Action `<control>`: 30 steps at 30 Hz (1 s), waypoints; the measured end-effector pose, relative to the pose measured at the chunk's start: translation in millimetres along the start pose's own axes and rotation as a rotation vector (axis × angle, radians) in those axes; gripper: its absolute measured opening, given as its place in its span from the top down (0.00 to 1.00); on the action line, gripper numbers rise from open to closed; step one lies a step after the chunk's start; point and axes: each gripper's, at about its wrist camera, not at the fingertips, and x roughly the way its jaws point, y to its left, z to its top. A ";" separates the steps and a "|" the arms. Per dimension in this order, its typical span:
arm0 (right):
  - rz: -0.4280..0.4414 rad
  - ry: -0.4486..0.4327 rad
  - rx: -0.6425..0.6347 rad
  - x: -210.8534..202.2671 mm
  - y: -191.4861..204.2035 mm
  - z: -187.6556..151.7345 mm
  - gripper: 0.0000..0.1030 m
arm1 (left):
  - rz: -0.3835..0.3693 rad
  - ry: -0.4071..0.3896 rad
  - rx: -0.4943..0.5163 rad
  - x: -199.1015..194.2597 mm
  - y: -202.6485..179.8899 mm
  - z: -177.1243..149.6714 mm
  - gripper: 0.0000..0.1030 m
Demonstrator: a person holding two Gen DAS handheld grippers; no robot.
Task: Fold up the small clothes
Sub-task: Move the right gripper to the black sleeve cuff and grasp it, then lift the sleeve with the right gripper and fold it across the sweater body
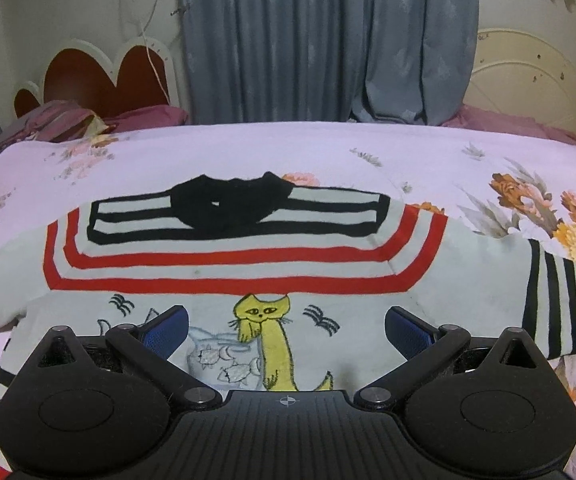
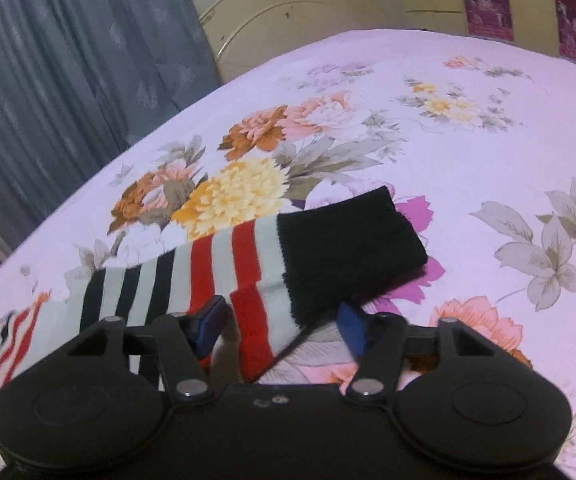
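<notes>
Child's knit sweater [image 1: 215, 276] lies flat, front up, on the floral bedsheet [image 1: 428, 152], yellow cat print showing. Black collar [image 1: 227, 200] at the far side, hem toward the camera, so the body's long axis runs near-to-far. Sleeves spread left and right, crossing that axis.

Left gripper [image 1: 286, 332] hovers over the lower chest near the cat, jaws spread wide, holding nothing. Blue pads [image 1: 167, 330] well apart, no fabric between them.

Right gripper [image 2: 283, 330] is at the right sleeve [image 2: 191, 276], also released, jaws apart. The sleeve runs from near left toward far right in the right wrist view and ends in the black cuff [image 2: 348, 248]. The striped part just before the cuff sits between the pads; can't tell if either pad touches the knit.

Step in hand, judged: take the right sleeve and fold it in across the body. To do it well:
- close on the red-striped part near the cuff, catching both layers so the sleeve doesn't split open
- lift only a little, then carry it leftward over the chest, keeping the crease parallel to the body's axis
- the left gripper could press down on the torso so the sweater doesn't drag on the sheet

Knit looks soft and thick, so it may bunch if pulled fast.
</notes>
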 end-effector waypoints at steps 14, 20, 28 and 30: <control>0.022 -0.070 -0.181 -16.5 46.0 13.2 0.91 | 0.055 0.108 0.041 27.9 56.3 -0.3 0.00; 0.124 -0.117 -0.344 -43.9 122.5 -1.8 0.92 | -0.001 0.091 0.039 36.3 94.9 -5.8 0.00; 0.266 -0.069 -0.548 -64.1 235.9 -67.8 0.92 | -0.059 0.063 -0.030 41.3 170.0 -8.0 0.00; 0.292 -0.043 -0.597 -64.7 258.2 -87.0 0.92 | -0.072 0.053 -0.039 41.2 185.7 -10.8 0.00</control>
